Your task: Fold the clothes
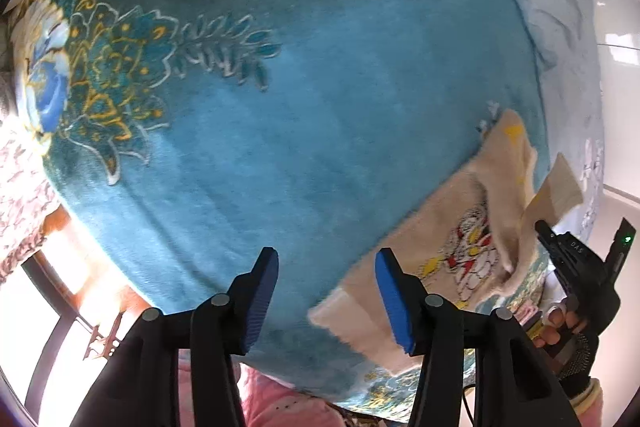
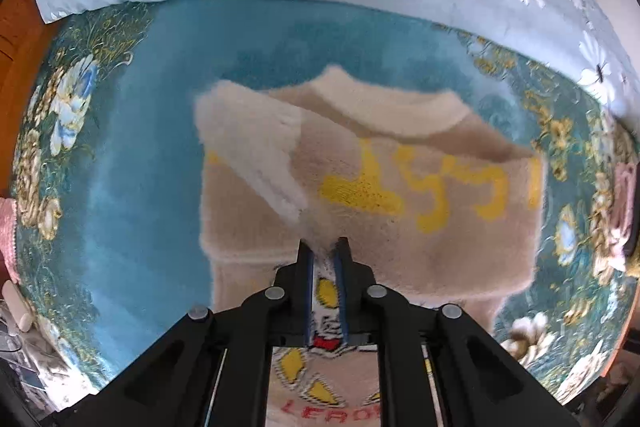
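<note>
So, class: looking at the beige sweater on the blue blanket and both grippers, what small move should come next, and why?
Probably the right gripper should carry its pinched fold a little further across the beige sweater and lay it flat. Its fingers are closed on fuzzy fabric, with a sleeve already folded over the chest. The left gripper is open and holds nothing above the blue blanket.

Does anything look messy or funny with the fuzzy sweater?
A bit. The beige sweater on the teal blanket isn't flat: its white sleeve lies slanted across the front, and the right gripper is pinching up a fold. That's mid-folding, not damage. The left gripper is open, holding nothing.
</note>
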A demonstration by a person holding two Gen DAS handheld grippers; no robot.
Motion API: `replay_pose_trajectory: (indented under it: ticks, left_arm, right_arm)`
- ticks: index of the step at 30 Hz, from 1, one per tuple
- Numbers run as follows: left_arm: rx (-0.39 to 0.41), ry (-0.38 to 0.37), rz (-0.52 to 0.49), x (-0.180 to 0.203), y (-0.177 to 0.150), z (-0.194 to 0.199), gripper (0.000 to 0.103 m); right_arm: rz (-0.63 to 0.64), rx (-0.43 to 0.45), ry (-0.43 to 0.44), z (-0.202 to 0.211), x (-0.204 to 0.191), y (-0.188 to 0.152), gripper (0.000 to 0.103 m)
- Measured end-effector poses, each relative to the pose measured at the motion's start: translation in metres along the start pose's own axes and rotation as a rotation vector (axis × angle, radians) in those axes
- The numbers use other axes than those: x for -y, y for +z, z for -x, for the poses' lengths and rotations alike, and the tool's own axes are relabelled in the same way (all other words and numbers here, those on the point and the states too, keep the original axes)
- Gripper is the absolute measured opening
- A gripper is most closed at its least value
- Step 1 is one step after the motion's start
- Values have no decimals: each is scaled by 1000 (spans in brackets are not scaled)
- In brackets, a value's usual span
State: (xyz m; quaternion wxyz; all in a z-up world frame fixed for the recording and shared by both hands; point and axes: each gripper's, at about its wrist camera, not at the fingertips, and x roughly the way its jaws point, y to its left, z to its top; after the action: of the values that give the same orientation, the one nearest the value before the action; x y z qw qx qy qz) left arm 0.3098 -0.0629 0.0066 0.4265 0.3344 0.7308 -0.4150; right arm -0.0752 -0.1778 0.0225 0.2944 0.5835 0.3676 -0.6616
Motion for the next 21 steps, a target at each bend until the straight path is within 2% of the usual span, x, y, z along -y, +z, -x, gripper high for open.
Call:
replay_pose_trajectory:
  ticks: [4, 7, 9, 11, 12, 14, 16, 18, 21]
  left_arm:
    - [-17, 17, -24, 8, 2, -4, 55]
    - [-24, 27, -58, 20, 3, -5, 58]
    - [-28, 32, -92, 32, 1, -7, 58]
    - [-33, 32, -125, 46, -2, -10, 59]
    - [-37, 32, -141, 53, -4, -12, 59]
    - [-42, 30, -172, 64, -8, -18, 59]
    - [-50, 30, -200, 73, -12, -25, 60]
    - [-65, 37, -211, 77, -16, -35, 61]
    - [-90, 50, -224, 81, -21, -52, 62]
  right_arm:
    - [34, -14, 140, 4, -6, -6, 15]
    - [79, 36, 160, 23, -10, -7, 15]
    - [41, 62, 195, 36, 0, -7, 15]
    - [-30, 86, 225, 47, 24, -13, 18]
    - [-66, 92, 235, 50, 39, -19, 24]
    - [-137, 106, 255, 58, 67, -29, 30]
    - [-210, 118, 274, 64, 96, -40, 32]
    - [-302, 86, 276, 53, 137, -63, 37]
    - [-440, 11, 258, 31, 188, -105, 37]
